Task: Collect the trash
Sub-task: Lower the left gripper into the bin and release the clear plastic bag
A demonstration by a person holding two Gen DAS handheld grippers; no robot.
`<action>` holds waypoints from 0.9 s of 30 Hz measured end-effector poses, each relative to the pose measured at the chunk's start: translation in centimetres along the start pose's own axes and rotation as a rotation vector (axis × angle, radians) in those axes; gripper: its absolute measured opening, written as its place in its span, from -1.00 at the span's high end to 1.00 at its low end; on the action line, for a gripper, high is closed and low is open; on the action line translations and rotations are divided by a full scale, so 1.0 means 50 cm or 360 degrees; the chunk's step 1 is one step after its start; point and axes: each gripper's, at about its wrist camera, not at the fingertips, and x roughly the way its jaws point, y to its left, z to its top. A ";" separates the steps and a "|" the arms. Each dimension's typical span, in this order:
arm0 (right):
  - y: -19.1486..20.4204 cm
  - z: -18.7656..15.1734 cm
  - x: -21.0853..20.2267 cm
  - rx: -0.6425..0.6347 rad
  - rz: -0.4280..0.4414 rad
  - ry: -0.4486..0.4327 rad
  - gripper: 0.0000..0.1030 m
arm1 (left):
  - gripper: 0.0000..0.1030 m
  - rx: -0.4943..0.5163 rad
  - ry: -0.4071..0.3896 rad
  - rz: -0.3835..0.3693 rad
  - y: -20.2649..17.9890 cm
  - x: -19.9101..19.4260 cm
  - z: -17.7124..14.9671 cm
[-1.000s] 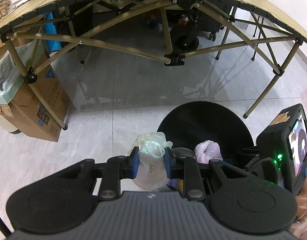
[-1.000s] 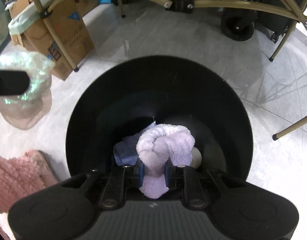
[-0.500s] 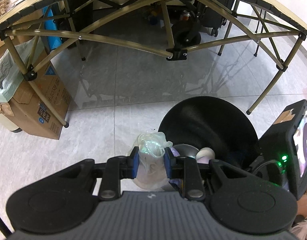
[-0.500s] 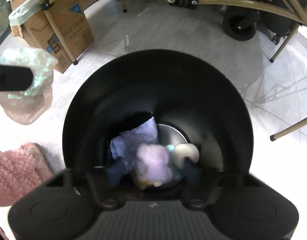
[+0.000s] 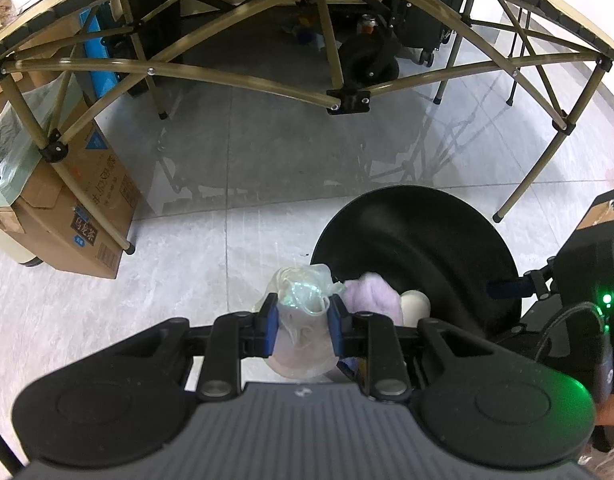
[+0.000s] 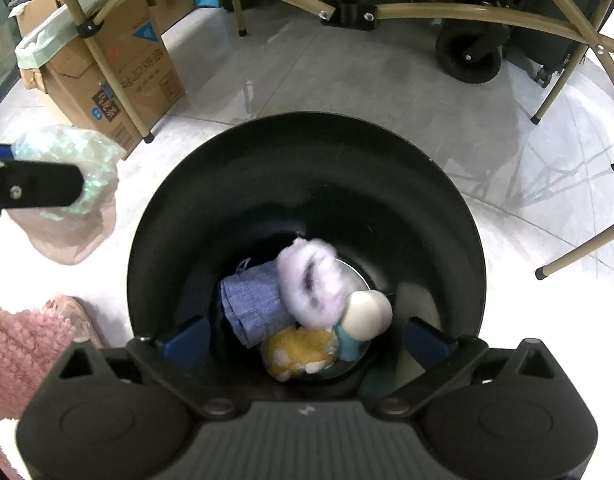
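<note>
A round black trash bin [image 6: 307,184] stands on the tiled floor and also shows in the left wrist view [image 5: 419,240]. My right gripper [image 6: 307,340] is open and empty above the bin's near rim. Inside the bin lie a fluffy lilac cloth [image 6: 311,284], a blue cloth [image 6: 251,304], a yellow plush piece [image 6: 299,352] and a white rounded object [image 6: 367,314]. My left gripper [image 5: 301,324] is shut on a crumpled clear plastic bag [image 5: 303,312], held above the floor just left of the bin. The bag also shows in the right wrist view [image 6: 67,196].
A folding table's tan frame [image 5: 243,84] spans the floor behind the bin, with legs [image 5: 531,176] close to the bin's right. A cardboard box lined with a green bag [image 5: 79,208] stands at the left. A pink fluffy rug [image 6: 23,344] lies left of the bin.
My right gripper has opened and let go of the lilac cloth, which has dropped into the bin. The left gripper still holds the plastic bag beside the bin.
</note>
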 end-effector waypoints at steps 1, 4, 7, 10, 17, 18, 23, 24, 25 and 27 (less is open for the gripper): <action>-0.001 0.000 -0.001 0.0004 0.0003 0.0000 -1.00 | 0.50 0.0003 0.0003 0.0000 -0.002 0.001 0.000; -0.003 -0.004 -0.006 0.0003 0.0017 -0.0001 -1.00 | 0.51 0.0013 0.0007 -0.0001 -0.005 0.006 0.000; -0.006 -0.008 -0.011 0.0006 0.0022 -0.0008 -1.00 | 0.50 0.0023 0.0011 -0.0007 -0.011 0.010 0.001; -0.016 -0.013 -0.026 0.0025 0.0026 -0.0034 -1.00 | 0.50 0.0038 0.0013 -0.0023 -0.021 0.014 0.006; -0.062 -0.035 -0.083 0.0095 -0.0017 -0.0150 -1.00 | 0.50 0.0118 -0.0014 -0.0063 -0.073 0.030 0.018; -0.070 -0.038 -0.090 0.0103 -0.0025 -0.0166 -1.00 | 0.50 0.0125 -0.0017 -0.0071 -0.080 0.034 0.020; -0.109 -0.057 -0.124 0.0128 -0.0091 -0.0230 -1.00 | 0.50 0.0144 -0.0019 -0.0087 -0.111 0.062 0.025; -0.116 -0.061 -0.128 0.0134 -0.0104 -0.0238 -1.00 | 0.50 0.0147 -0.0014 -0.0090 -0.116 0.070 0.025; -0.125 -0.065 -0.132 0.0143 -0.0118 -0.0246 -1.00 | 0.50 0.0149 -0.0006 -0.0095 -0.121 0.078 0.025; -0.142 -0.070 -0.140 0.0163 -0.0136 -0.0262 -1.00 | 0.50 0.0154 0.0011 -0.0099 -0.130 0.093 0.027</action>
